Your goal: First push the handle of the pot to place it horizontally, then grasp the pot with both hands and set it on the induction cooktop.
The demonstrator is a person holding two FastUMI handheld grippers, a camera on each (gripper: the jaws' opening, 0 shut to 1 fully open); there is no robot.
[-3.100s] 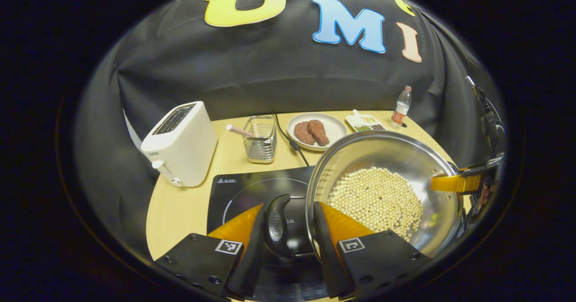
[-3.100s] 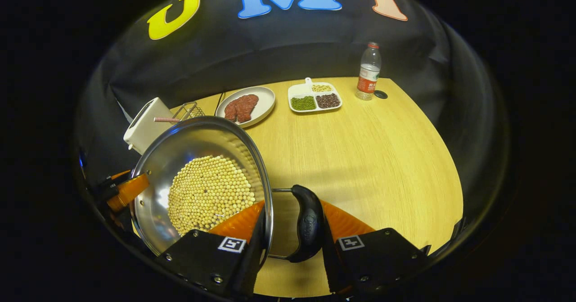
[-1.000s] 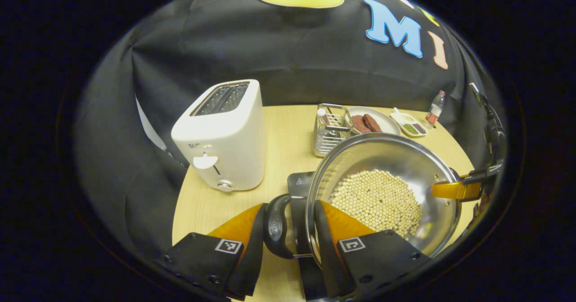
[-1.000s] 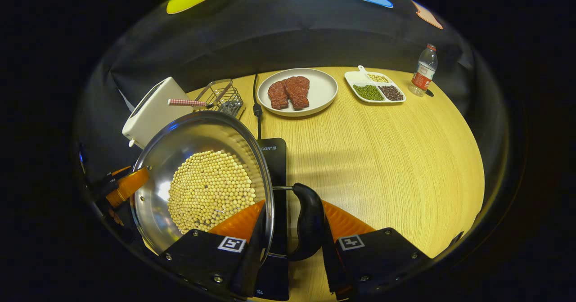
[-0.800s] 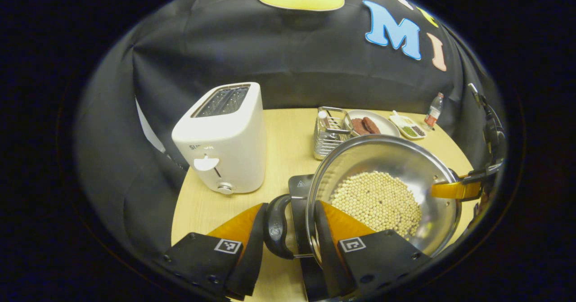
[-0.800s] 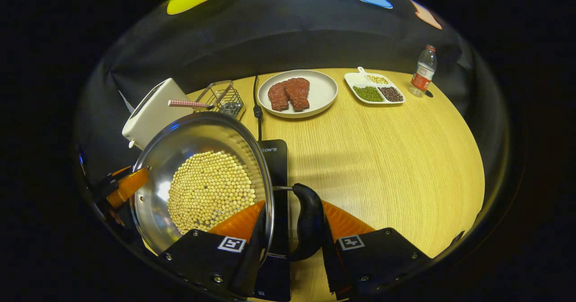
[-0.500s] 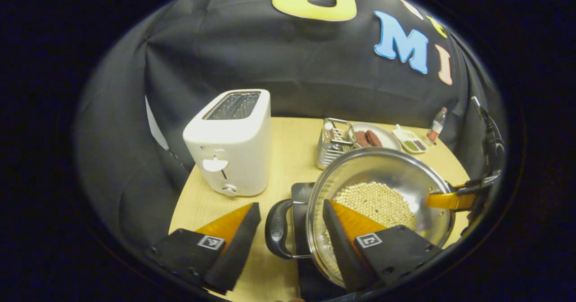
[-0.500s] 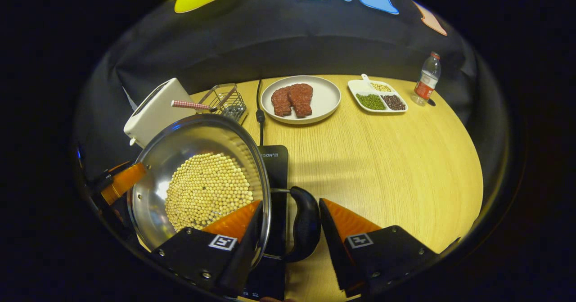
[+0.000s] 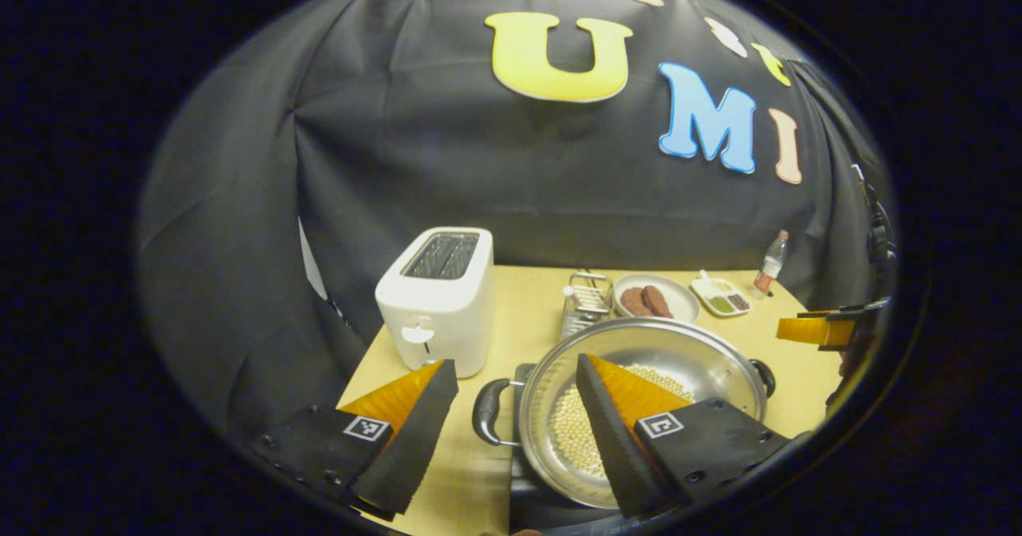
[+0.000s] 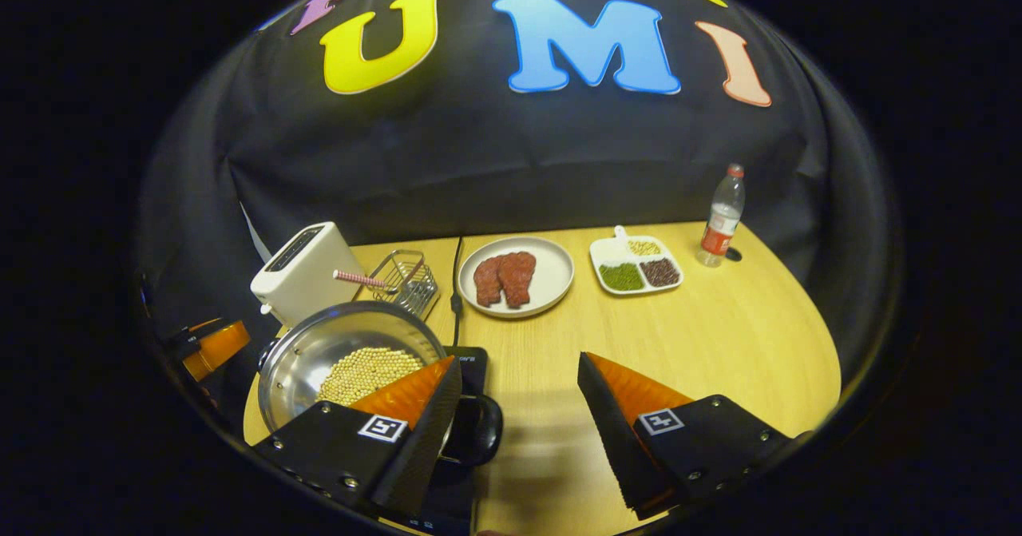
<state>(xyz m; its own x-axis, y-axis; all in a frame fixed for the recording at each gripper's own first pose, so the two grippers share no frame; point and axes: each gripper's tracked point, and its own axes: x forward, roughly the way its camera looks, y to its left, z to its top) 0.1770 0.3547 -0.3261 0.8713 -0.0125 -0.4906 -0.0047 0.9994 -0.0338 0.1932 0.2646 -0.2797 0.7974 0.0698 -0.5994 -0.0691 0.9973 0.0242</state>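
The steel pot (image 9: 679, 348) with pale beans in it sits on the black induction cooktop (image 9: 527, 492), its two black side handles out level. My left gripper (image 9: 515, 363) is open and raised above the pot's left handle (image 9: 487, 412), touching nothing. In the right gripper view the pot (image 10: 319, 352) is at lower left on the cooktop (image 10: 473, 359). My right gripper (image 10: 519, 360) is open and held above the right handle (image 10: 479, 428), clear of it. The other gripper (image 10: 207, 344) shows at far left.
A white toaster (image 9: 439, 300) stands left of the cooktop. Behind the pot are a wire basket (image 10: 403, 280), a plate of meat (image 10: 515, 276), a divided dish of beans (image 10: 636, 264) and a water bottle (image 10: 721, 216). The cooktop's cord (image 10: 457, 280) runs back past the plate.
Both grippers opened, let go of the pot's handles and drew up and back. The pot now rests on the cooktop and looks smaller in both views.
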